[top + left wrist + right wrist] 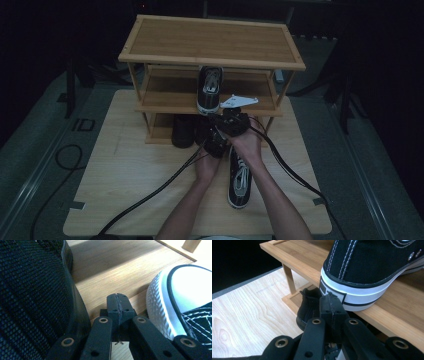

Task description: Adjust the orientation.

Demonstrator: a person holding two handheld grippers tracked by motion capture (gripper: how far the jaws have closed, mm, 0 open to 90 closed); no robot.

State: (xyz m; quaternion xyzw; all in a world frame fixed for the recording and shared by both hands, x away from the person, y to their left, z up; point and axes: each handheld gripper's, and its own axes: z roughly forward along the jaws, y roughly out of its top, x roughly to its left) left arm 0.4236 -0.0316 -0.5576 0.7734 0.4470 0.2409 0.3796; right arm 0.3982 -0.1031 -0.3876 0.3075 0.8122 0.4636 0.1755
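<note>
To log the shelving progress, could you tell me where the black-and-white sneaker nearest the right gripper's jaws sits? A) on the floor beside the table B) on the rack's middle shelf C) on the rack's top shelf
B: the sneaker stands on the rack's middle shelf, its heel at the front edge just ahead of the right gripper.

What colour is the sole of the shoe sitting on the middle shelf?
White, with a black stripe along it; the shoe itself is black. The right gripper view shows it best.

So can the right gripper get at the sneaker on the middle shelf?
Probably yes: the right gripper, jaws shut, sits right at the sneaker's heel with nothing between; it must open first.
</note>
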